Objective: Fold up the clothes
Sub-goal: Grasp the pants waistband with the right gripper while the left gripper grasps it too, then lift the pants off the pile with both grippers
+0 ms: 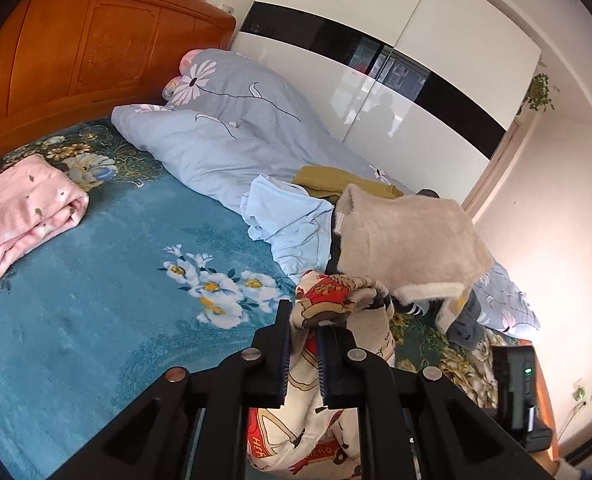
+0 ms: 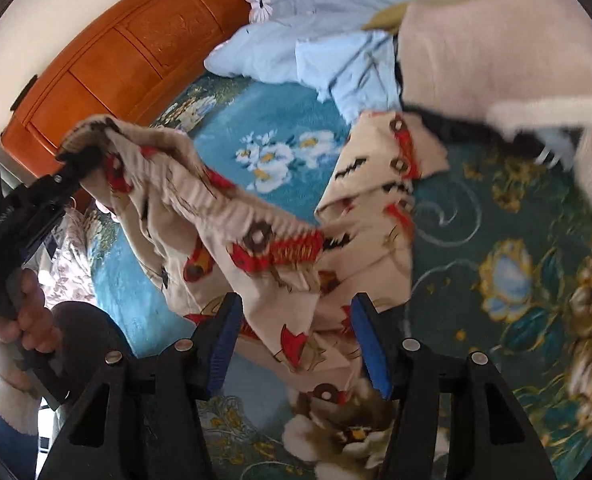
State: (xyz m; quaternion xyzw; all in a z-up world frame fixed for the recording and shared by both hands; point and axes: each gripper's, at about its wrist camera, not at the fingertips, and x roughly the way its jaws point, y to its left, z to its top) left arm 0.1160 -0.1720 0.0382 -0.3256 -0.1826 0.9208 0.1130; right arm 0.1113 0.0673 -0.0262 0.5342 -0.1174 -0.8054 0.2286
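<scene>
A bed [image 1: 76, 320] with a blue flowered cover fills the room's middle, under an orange wooden headboard [image 1: 96, 52]; a folded pink blanket [image 1: 24, 212] lies at its left, a pale blue duvet [image 1: 224, 140] runs along the far side, and a glossy white wardrobe [image 1: 396, 92] stands beyond. Further right a heap of clothes holds a light blue shirt [image 1: 292, 224] and a beige fleece [image 1: 408, 236]. The task's garment [image 1: 336, 308], cream cloth printed with red cartoon cars, is bunched and draped from left to right over the bed. The left gripper [image 1: 306, 344] has its jaws pinched nearly closed on one raised edge of it. The right gripper [image 2: 296, 344] has its jaws standing apart, the cloth lying loose between them without being pressed.
</scene>
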